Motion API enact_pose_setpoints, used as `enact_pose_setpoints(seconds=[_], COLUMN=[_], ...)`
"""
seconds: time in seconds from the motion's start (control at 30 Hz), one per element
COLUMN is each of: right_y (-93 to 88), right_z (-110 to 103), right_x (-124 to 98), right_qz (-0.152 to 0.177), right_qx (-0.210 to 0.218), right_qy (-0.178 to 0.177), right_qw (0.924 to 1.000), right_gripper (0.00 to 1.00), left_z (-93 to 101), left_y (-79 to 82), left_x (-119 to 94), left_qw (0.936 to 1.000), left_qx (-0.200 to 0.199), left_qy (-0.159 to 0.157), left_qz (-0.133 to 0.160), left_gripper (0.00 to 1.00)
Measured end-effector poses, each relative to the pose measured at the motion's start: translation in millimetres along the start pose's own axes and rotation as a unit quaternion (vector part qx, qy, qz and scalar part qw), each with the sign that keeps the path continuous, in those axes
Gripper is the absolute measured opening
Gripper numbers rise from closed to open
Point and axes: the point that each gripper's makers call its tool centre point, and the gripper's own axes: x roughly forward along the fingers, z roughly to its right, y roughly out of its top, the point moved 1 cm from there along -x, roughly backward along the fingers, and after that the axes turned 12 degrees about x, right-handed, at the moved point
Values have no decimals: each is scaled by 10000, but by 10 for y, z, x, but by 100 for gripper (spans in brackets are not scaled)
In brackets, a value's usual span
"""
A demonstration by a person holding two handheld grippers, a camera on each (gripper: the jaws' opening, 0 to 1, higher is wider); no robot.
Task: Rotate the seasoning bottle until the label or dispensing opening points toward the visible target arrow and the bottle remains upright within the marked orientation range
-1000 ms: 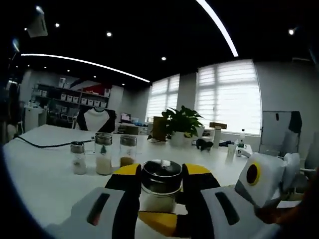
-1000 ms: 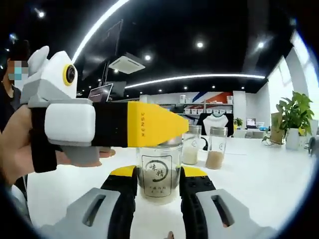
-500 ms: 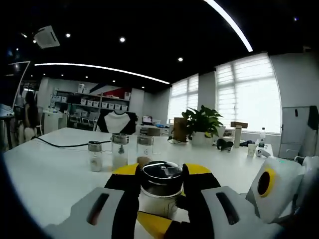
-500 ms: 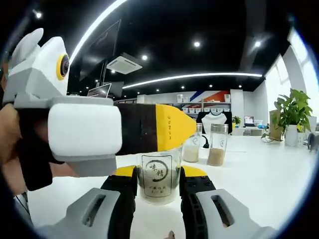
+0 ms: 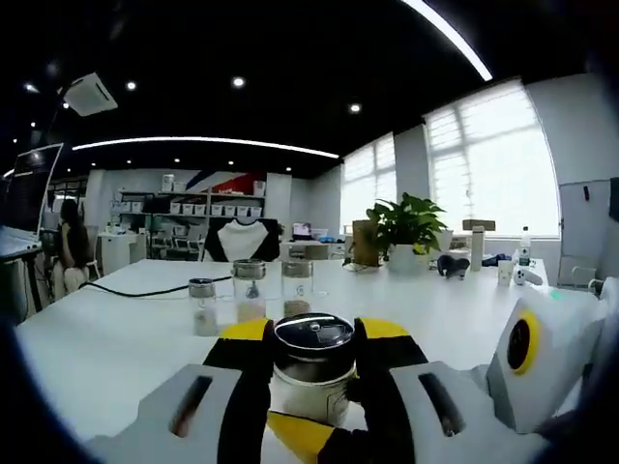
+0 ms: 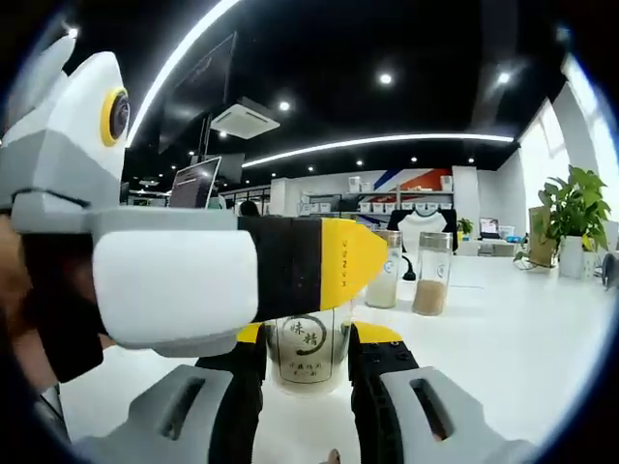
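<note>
A glass seasoning bottle (image 5: 311,372) with a black lid stands upright on the white table (image 5: 116,338). My left gripper (image 5: 311,333) is shut on it at lid height, one yellow-tipped finger on each side. My right gripper (image 6: 308,340) is shut on the glass body lower down. The round label (image 6: 308,335) with dark characters faces the right gripper view. There the left gripper (image 6: 334,266) reaches in from the left and hides the bottle's top. In the left gripper view the right gripper (image 5: 527,372) comes in from the lower right.
Three more seasoning jars (image 5: 250,290) stand in a row farther back on the table, two of them being jars (image 6: 430,274) in the right gripper view. A black cable (image 5: 135,290) crosses the left side. A potted plant (image 5: 411,227) stands at the far end.
Both grippers keep their hold on the bottle. The left gripper view has swung, so the background has slid right. In the right gripper view the left gripper looms larger and covers more of the bottle.
</note>
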Motion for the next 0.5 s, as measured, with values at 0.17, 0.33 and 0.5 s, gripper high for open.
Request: enact_pose_setpoints(seconds=[0.17, 0.33, 0.5], right_y=[-21, -15, 48], right_z=[13, -8, -23], right_x=[-12, -18, -36], right_qz=[-269, -274, -175], right_qx=[-240, -196, -287], right_qy=[165, 286, 363], right_qw=[9992, 9990, 9988], right_gripper=[31, 31, 32], left_z=[-13, -19, -41], left_y=[-43, -38, 38], left_x=[4, 14, -16], left_qw=[9994, 9989, 9983], left_qx=[-277, -241, -110], left_qy=[-227, -388, -476], left_qz=[3, 56, 311], left_gripper=[35, 35, 34])
